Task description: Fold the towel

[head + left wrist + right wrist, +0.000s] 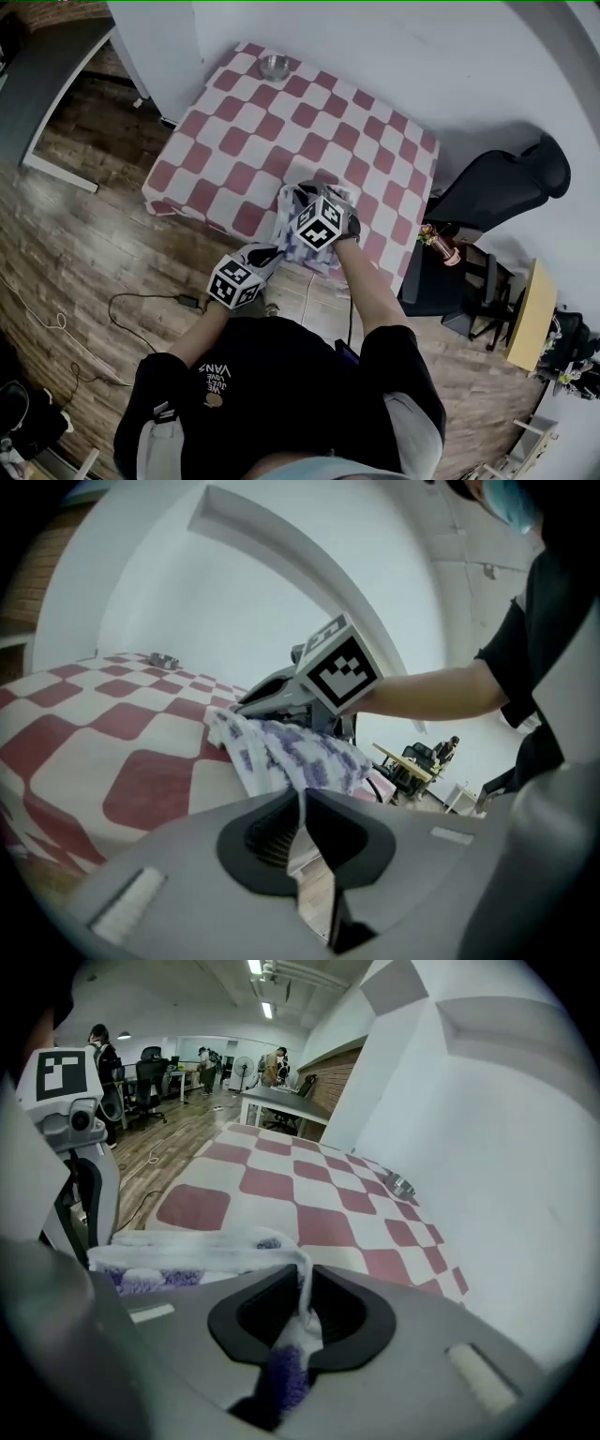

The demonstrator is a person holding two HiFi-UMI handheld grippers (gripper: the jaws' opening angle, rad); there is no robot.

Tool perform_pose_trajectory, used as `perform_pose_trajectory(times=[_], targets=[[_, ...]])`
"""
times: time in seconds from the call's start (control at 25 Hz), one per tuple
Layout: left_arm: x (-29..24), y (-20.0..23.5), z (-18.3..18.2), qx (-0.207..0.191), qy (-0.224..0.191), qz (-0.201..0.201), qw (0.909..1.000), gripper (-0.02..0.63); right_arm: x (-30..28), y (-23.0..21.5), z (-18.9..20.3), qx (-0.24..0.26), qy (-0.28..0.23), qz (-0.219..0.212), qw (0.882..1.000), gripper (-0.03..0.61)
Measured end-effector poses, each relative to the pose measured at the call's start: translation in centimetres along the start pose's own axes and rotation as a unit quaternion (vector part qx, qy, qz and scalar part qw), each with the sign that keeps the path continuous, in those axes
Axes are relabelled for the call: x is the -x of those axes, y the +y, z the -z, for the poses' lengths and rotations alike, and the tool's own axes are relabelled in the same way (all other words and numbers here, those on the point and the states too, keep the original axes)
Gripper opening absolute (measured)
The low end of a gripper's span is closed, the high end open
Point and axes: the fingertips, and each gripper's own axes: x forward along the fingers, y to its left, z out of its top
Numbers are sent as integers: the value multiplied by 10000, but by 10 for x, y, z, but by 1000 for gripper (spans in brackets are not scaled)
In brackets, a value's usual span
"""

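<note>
A white towel (309, 246) with purple marks lies bunched at the near edge of the table (281, 131), which wears a red-and-white checked cloth. Part of the towel hangs over that edge. My right gripper (302, 199) is over the towel, shut on a fold of it (302, 1283); purple cloth shows between the jaws. My left gripper (277, 253) is just off the table edge, shut on a thin white edge of the towel (301, 803). In the left gripper view the towel (291, 752) stretches up to the right gripper (305, 694).
A small metal bowl (273, 66) sits at the table's far side. A black chair (506, 187) stands to the right, and a cable (141, 309) lies on the wooden floor to the left. A white wall runs behind the table.
</note>
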Motion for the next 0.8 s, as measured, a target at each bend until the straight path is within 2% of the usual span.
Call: perform_pose_trajectory(times=[0.16,0.28,0.36,0.48,0.56,0.68,0.8], targets=[[0,9,1,412,-53,-34,9991,26,-5,-2,3,-145,-43,156,9998,41],[-3,11,4,551,42,-32,9985,28,-5,-5,4,-325,-47,88,9994,59],[-4,11,5,630,101,-20,9980,28,0,-13,3,-622,-73,-6,9980,113],[-3,10,5,696,181,10,9974,28,20,-26,-4,-1112,-325,-60,9933,243],[-2,10,4,664,217,21,9976,28,42,-36,-9,-1335,-577,37,9894,259],[1,7,3,606,261,25,9978,29,84,-52,-8,-1806,-1025,362,9775,259],[8,8,1,600,276,-68,9978,39,131,-61,9,-2461,-1461,816,9547,259]])
